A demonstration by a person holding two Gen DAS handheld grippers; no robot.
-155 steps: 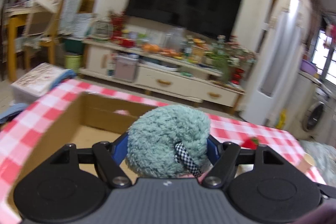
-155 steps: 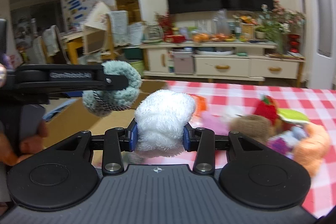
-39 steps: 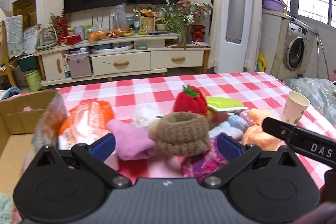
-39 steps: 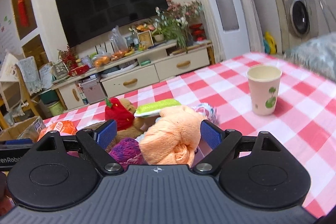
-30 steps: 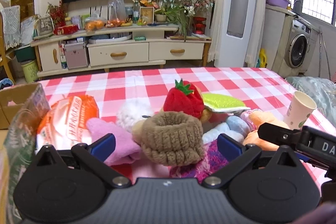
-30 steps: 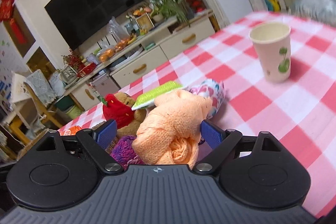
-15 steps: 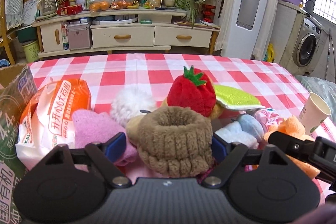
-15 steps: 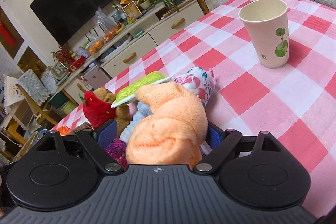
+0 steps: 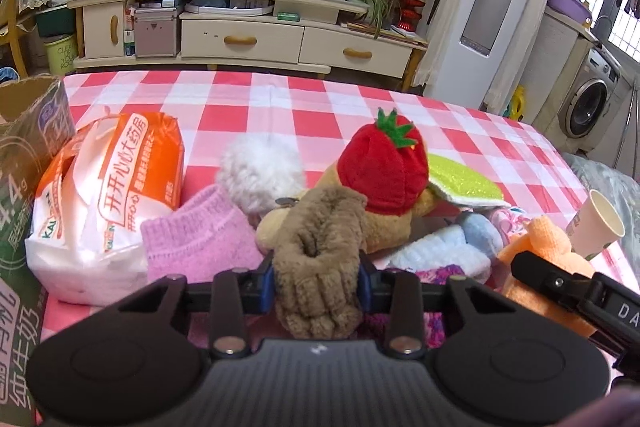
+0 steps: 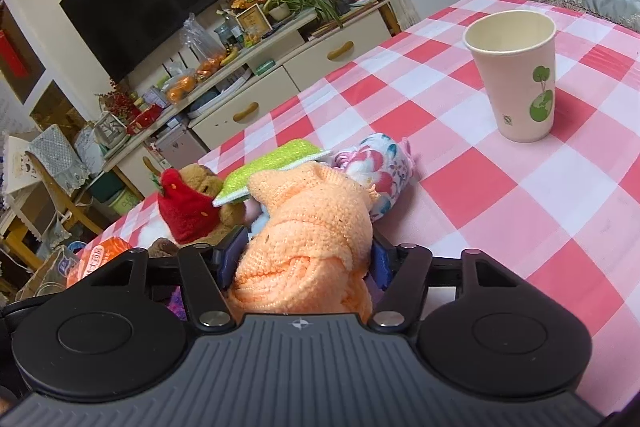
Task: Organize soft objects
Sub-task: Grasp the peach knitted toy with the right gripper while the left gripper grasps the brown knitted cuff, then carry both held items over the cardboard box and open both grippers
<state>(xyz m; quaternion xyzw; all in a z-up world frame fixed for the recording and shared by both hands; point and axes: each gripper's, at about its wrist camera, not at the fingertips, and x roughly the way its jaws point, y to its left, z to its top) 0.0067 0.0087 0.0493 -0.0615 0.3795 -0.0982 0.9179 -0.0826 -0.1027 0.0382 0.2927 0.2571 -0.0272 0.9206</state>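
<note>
Soft toys and knits lie heaped on your checked bench (image 9: 256, 107). Your left tongs (image 9: 316, 277) pinch the brown fuzzy cuff (image 9: 320, 259), squeezed narrow, just in front of the strawberry-hatted bear (image 9: 384, 167). Your right tongs (image 10: 304, 255) pinch the orange knit (image 10: 312, 227); the paper cup (image 10: 516, 71) stands well apart.
</note>
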